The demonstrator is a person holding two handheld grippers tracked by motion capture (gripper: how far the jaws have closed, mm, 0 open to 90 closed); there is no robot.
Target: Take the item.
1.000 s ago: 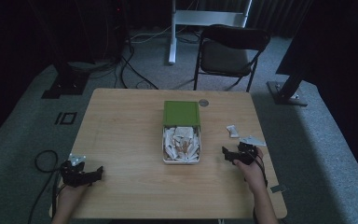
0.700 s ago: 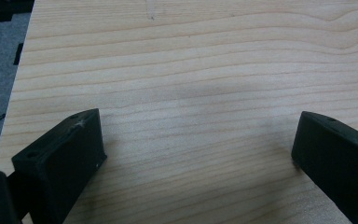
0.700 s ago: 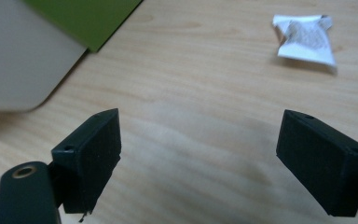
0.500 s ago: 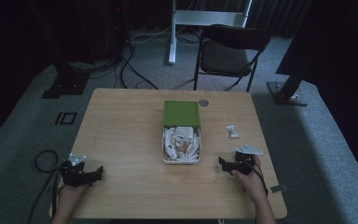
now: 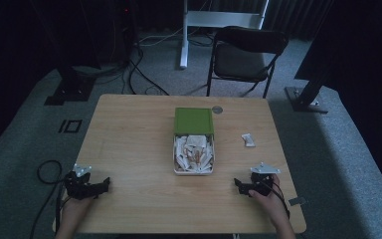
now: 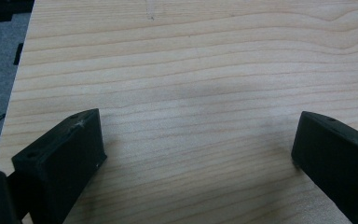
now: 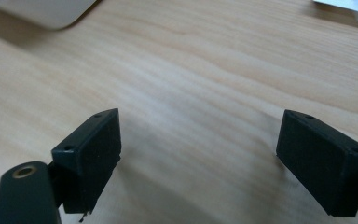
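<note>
Packet point(image 5: 248, 140) lies outside the open tin point(image 5: 193, 172); we hold left gripper point(image 5: 102, 185) and right gripper point(image 5: 238, 184) spread, empty; packing seemingly unfinished.

Bare surface point(image 5: 129, 144) lies ahead of the left tool point(image 5: 104, 185). Between the right tool point(image 5: 238, 183) and the far edge, the open tin of packets point(image 5: 193, 154) and a loose packet point(image 5: 248, 140) stand in the way.

- A black folding chair point(image 5: 248, 57) stands behind the table.
- Cables point(image 5: 139, 74) sprawl over the grey carpet.
- A small round disc point(image 5: 217, 109) sits just beside the far edge.
</note>
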